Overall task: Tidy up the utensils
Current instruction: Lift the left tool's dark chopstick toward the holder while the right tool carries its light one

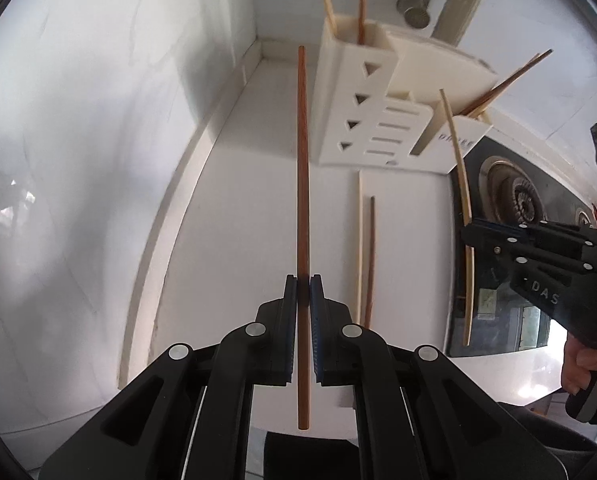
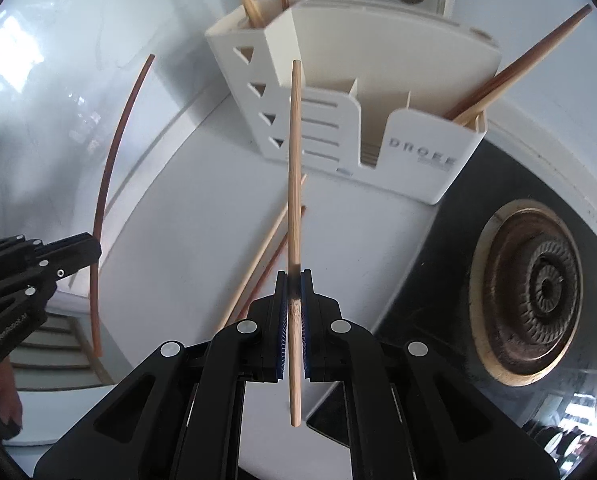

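1. Left tool point(image 1: 303, 292) is closed tight on a dark brown chopstick point(image 1: 302, 168), pinching it about a third of the way up from its near end, so the long part sticks out ahead toward the white holder point(image 1: 362, 120).
2. Right tool point(image 2: 294, 286) is likewise clamped shut, on a pale bamboo chopstick point(image 2: 294, 152), gripped in much the same place, its far tip pointing at the holder's middle section.
3. Both sticks are light, thin and stiff; they should not bend in the grip, but being smooth and round they can pivot or slide between the pads if bumped.
4. Holding near one end leaves a long free tip for aiming into a slot; a mid-length hold would be steadier but would block the drop.
5. Two more chopsticks point(image 2: 258, 252) lie loose on the white table point(image 1: 250, 200) in front of the holder, one pale, one brown.
6. Others already stand in the holder's end compartments; their exact number is hard to tell.
7. A stove burner point(image 2: 538, 292) sits just beside the holder.
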### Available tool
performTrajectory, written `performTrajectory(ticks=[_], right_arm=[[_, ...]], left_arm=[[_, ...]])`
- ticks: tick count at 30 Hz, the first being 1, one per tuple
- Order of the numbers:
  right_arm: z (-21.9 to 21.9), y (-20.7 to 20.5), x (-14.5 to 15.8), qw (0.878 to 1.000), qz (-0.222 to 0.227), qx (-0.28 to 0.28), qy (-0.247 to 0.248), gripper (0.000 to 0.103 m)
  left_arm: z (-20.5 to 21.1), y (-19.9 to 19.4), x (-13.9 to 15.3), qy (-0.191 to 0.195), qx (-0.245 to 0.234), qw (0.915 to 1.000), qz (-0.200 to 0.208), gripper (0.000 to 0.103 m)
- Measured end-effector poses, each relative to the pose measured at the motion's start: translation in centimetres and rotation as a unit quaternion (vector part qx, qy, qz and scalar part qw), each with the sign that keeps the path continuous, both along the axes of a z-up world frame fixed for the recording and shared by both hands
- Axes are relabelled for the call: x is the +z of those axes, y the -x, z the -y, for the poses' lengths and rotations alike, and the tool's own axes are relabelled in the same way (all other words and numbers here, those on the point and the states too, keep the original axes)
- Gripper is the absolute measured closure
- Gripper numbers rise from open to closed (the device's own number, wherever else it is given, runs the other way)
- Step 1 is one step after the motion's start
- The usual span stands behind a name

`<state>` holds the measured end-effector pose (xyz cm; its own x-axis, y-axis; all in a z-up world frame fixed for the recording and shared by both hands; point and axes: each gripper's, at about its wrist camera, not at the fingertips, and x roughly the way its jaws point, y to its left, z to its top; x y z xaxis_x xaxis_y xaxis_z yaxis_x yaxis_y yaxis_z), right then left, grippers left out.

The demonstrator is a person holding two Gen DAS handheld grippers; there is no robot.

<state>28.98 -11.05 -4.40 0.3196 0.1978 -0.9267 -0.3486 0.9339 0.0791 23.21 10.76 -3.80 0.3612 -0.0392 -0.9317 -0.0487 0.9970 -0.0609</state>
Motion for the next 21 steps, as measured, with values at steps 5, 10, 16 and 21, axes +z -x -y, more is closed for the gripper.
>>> performTrajectory(ticks=[5,10,16,21], right_arm=[[-0.7,0.1,2.6,0.999,0.034,0.001,-0.018,0.096],[-0.3,0.1,5.7,0.995,0.096,0.006,-0.029,0.096],[-0.1,-0.3,7.4,0.987,0.152,0.0,-0.056,0.096],[0.8,-1.2,9.1,0.98,0.182,-0.01,-0.08,0.096]], left_arm=[[2.3,-0.1,2.5,-0.03,-0.019,0.9982,0.048,0.097],[3.4,-1.2,4.3,-0.025,-0.024,0.9943,0.101,0.097],[4.3,-2.8,7.6,-0.005,-0.026,0.9827,0.183,0.097],[4.9,-3.5,9.4,0.014,-0.024,0.9712,0.236,0.097]])
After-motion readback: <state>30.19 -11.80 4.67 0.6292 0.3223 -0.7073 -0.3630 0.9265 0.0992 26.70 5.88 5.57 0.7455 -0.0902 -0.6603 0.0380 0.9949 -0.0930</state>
